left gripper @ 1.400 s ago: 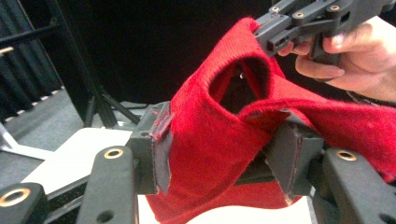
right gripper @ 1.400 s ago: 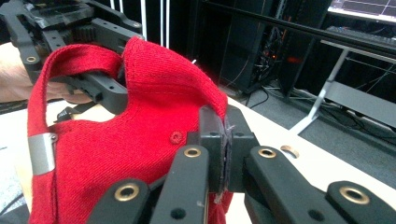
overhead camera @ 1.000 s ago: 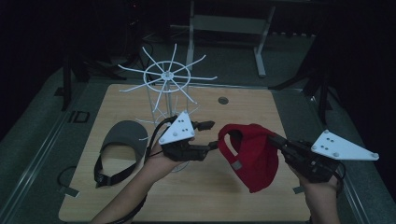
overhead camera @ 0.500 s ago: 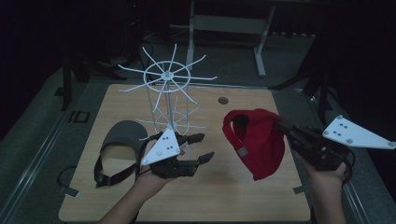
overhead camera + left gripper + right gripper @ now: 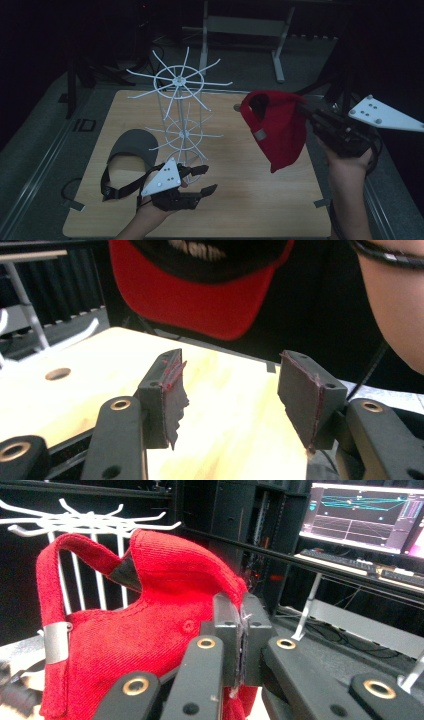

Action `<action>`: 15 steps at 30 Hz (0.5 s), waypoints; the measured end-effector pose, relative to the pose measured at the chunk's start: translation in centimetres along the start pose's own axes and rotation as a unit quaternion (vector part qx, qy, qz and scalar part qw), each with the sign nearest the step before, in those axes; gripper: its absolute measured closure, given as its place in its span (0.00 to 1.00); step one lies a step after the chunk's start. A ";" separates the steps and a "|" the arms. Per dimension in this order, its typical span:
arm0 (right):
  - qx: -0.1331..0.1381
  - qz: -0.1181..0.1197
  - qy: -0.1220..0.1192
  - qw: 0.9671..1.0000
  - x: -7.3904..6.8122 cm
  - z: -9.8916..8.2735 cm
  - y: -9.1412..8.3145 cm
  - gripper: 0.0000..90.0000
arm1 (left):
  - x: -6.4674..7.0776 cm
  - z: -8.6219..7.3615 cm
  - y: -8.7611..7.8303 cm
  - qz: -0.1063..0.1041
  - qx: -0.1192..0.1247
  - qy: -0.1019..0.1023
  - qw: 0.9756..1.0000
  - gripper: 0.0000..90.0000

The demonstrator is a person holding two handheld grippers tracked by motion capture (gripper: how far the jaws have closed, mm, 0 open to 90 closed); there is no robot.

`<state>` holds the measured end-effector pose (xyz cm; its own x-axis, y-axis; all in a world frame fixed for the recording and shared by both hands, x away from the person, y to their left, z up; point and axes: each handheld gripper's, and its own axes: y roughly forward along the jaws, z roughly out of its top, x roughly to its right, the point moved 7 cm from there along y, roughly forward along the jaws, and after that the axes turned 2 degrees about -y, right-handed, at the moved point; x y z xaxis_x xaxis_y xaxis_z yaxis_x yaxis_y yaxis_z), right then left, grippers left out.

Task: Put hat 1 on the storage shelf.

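Red fabric cap (image 5: 277, 131) lifted beside the white wire rack (image 5: 181, 107).
My right gripper (image 5: 241, 630) pinched the cap's edge; my left gripper (image 5: 227, 390) stood spread, empty, over the wooden desk (image 5: 250, 190).

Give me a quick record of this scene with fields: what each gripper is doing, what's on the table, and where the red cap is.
right gripper: shut on the red cap, holding it in the air to the right of the rack
left gripper: open, nothing between its jaws, low over the table
white wire rack: upright at the table's middle, hooks bare
grey cap: lying on the table left of the rack
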<state>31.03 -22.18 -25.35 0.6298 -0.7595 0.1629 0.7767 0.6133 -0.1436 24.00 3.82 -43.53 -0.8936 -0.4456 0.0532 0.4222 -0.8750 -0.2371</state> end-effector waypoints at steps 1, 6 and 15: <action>0.000 -0.002 0.001 1.000 0.2 0.2 0.2 0.99 | 0.0 -0.5 0.0 0.000 -0.001 -0.002 1.000 0.50; 0.001 -0.010 0.002 1.000 0.8 1.3 1.5 0.99 | -0.1 -2.8 -0.2 0.002 -0.012 -0.010 1.000 0.50; 0.004 -0.021 0.016 1.000 1.7 3.0 4.2 0.99 | -0.1 -5.8 0.0 0.008 -0.034 -0.018 0.999 0.50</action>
<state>35.39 -20.21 -22.75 0.5962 -0.7909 0.1378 0.8025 0.5822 -0.1302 23.22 4.95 -49.18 -0.8804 -0.4670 0.0826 0.4240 -0.8531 -0.3040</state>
